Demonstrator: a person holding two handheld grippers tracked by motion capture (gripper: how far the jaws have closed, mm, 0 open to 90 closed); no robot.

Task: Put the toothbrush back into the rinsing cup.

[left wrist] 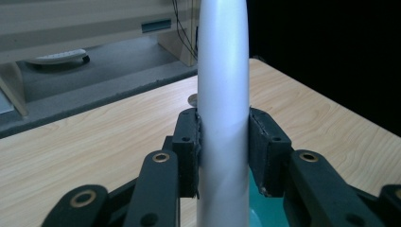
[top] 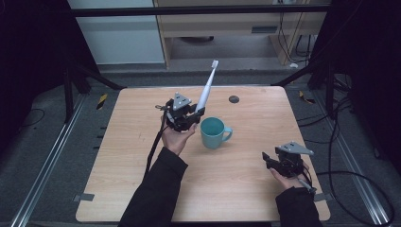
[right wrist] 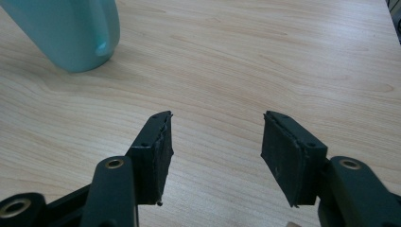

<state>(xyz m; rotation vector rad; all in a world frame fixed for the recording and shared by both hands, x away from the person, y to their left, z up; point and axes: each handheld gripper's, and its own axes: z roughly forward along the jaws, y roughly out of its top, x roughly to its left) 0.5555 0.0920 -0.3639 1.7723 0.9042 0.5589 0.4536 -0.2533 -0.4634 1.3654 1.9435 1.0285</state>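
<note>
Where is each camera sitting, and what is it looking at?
High view: above the table, looking forward and down; sleeves, hands, both hand-held grippers show.
Left gripper view: rides the left hand-held gripper, looking along its jaws shut on the white toothbrush.
Right gripper view: rides the right hand-held gripper, looking down at the tabletop past open jaws.
Shared: high and right gripper views both show the teal mug.

No readable text, labels or numbers anywhere.
</note>
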